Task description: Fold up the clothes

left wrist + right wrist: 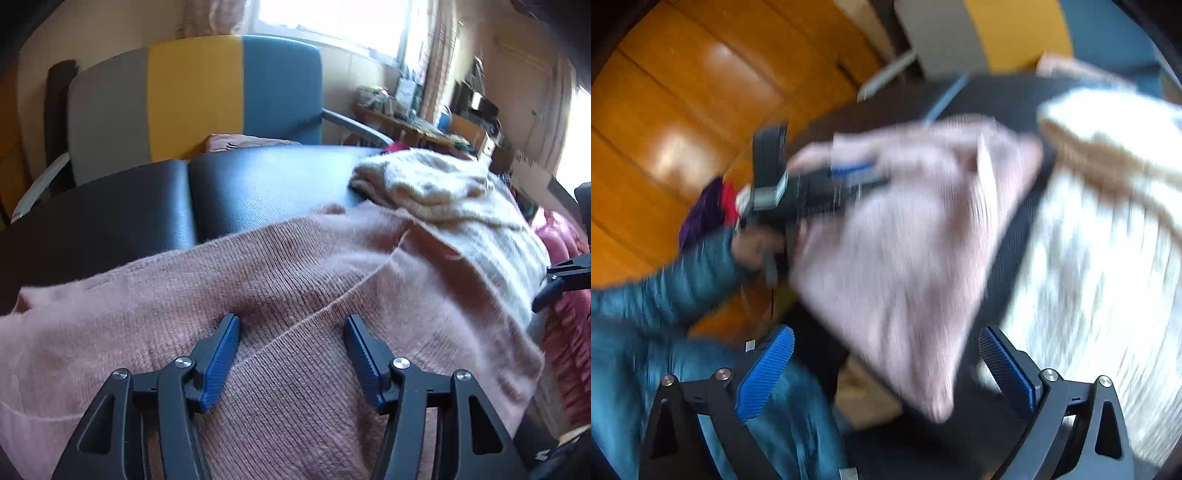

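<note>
The left claw (pixel 291 325) stands open above the pink sweater (pixel 295 280), holding nothing. The right claw (pixel 886 343) is also open and empty. A cream sweater (pixel 461 206) overlaps the pink one's far right part on the black surface (pixel 221 192), before a colourful chair (pixel 195 92).

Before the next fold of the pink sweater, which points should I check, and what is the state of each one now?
1. Left gripper released: ok, jaws apart over the pink sweater, pads not pressing it.
2. Right gripper free: ok, open with nothing gripped.
3. Sweater supported by the black table: not ok, one corner hangs past the edge in the right wrist view.
4. White sweater clear of the pink one: not ok, it overlaps it.
5. Fold lying flat: cannot tell, the right wrist view is blurred.
</note>
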Demonstrator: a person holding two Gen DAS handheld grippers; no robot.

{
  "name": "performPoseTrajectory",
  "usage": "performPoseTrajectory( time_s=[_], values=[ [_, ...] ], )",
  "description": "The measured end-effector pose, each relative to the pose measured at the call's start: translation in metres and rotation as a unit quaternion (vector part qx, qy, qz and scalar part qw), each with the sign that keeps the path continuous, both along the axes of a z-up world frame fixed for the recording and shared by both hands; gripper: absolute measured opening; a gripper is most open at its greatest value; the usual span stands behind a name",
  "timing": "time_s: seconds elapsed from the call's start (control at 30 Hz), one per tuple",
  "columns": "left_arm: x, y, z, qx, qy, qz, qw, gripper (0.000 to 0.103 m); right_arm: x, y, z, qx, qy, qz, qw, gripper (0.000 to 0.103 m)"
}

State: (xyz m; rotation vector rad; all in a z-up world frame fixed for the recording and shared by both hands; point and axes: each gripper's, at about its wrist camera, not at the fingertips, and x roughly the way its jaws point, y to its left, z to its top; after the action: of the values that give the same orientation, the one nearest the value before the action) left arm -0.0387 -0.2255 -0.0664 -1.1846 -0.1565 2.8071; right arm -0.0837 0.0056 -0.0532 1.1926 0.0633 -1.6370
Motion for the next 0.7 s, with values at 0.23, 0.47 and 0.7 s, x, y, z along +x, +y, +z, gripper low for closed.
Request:
performPoseTrajectory(
  time_s=[0.23, 0.47, 0.7],
  values=[
    [0.037, -0.029, 0.021, -0.011, 0.05, 0.057, 0.9971, 0.06, -0.023, -0.073, 0.005, -0.002, 0.105, -0.082, 0.991, 0.103],
    [0.04, -0.071, -0.01, -0.008, 0.021, 0.116, 0.993, 0.06, -0.032, -0.139, -0.029, 0.106, 0.221, -0.083, 0.966, 0.103],
    [0.01, -0.076, -0.022, 0.014, 0.007, 0.12, 0.9927, 0.074, -0.08, -0.137, -0.05, 0.096, 0.201, -0.101, 0.97, 0.103]
  ],
)
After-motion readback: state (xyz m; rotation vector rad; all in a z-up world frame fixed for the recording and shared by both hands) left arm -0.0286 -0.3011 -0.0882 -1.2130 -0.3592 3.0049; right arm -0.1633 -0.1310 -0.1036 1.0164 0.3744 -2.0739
